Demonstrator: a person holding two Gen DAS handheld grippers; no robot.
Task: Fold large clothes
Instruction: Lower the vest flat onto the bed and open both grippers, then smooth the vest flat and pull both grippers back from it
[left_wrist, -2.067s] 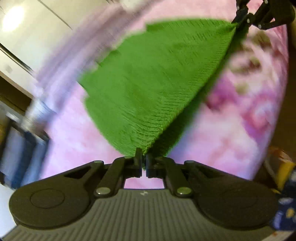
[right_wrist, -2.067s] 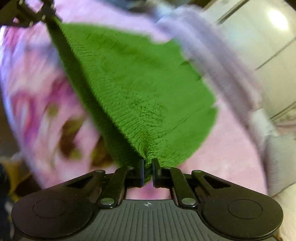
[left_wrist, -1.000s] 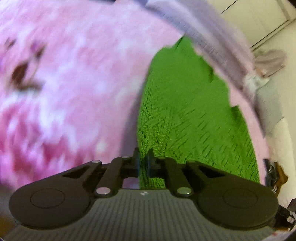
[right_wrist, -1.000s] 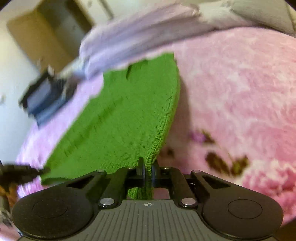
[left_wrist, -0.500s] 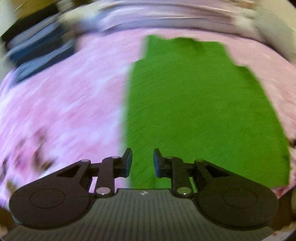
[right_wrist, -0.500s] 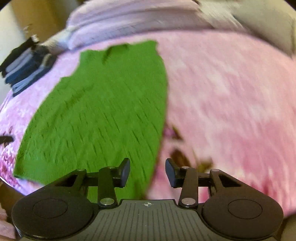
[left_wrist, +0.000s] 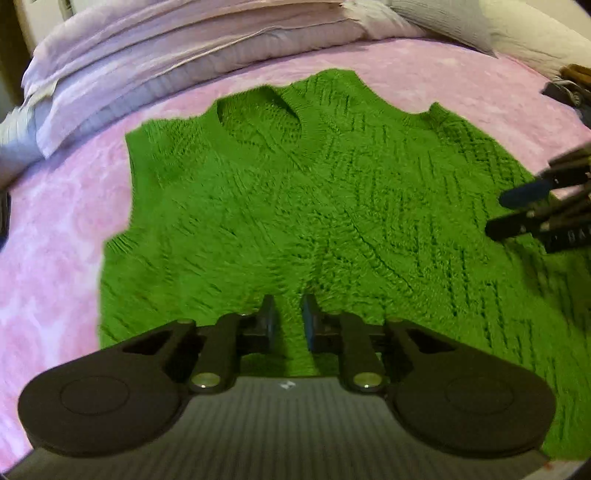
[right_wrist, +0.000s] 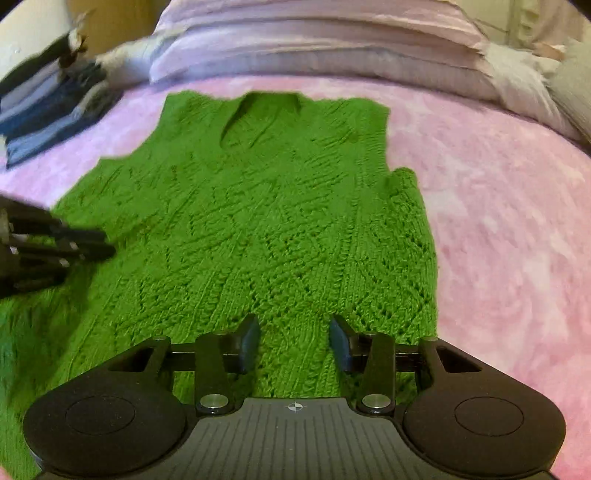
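A green knitted sleeveless vest (left_wrist: 314, 192) lies spread flat on a pink blanket (left_wrist: 55, 240), neckline toward the far side. My left gripper (left_wrist: 288, 314) hovers over the vest's near part, open by a narrow gap, with only the flat knit showing between its fingers. In the right wrist view the vest (right_wrist: 277, 206) fills the middle, and my right gripper (right_wrist: 293, 336) stands open wider above the near hem, gripping nothing. Each gripper shows in the other's view: the right gripper (left_wrist: 535, 210) at the right edge, the left gripper (right_wrist: 74, 243) at the left edge.
Folded lilac bedding (left_wrist: 166, 48) runs along the far side of the bed. A stack of dark folded clothes (right_wrist: 48, 110) sits at the far left on the blanket (right_wrist: 498, 221). A grey pillow (left_wrist: 443, 18) and some dark items (left_wrist: 569, 88) lie at the far right.
Both grippers were shut on the vest's edges and have let go and opened. The vest now lies flat, and both hands have swung round to face it from the near side.
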